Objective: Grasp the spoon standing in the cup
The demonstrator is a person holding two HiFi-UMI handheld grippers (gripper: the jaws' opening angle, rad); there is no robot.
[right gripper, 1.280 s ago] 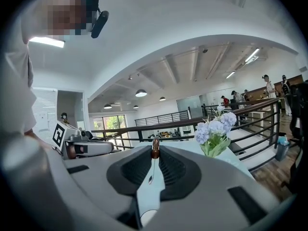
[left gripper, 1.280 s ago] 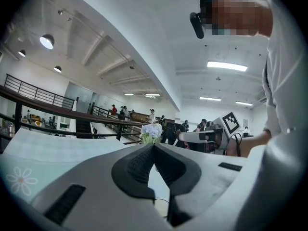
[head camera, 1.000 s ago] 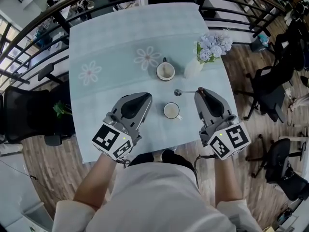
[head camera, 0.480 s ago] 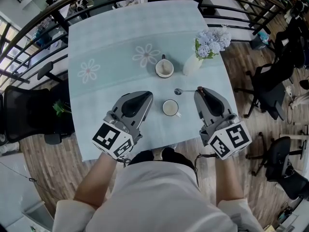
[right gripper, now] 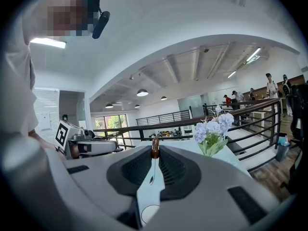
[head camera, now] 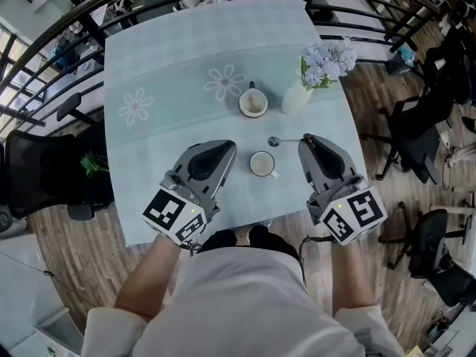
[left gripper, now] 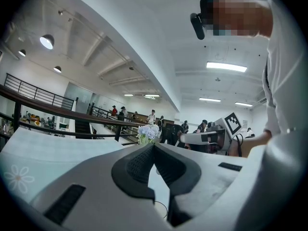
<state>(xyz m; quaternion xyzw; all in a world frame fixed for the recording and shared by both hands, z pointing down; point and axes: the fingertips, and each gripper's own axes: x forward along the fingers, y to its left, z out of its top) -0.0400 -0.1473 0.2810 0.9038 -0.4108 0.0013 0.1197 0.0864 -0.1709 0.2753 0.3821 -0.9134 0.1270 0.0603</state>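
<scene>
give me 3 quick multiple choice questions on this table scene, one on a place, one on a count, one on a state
1. Seen from the head view, the vase stands where relative to the far cup?
A left of it
B right of it
C nearer the person

2. How many cups are on the table?
A two
B three
C four

3. The right gripper is:
A open and empty
B shut on a cup
C shut on the spoon

Answers:
1 B, the vase is at the far cup's right.
2 A, the far cup and near cup.
3 C, its jaws pinch the spoon's handle.
</scene>
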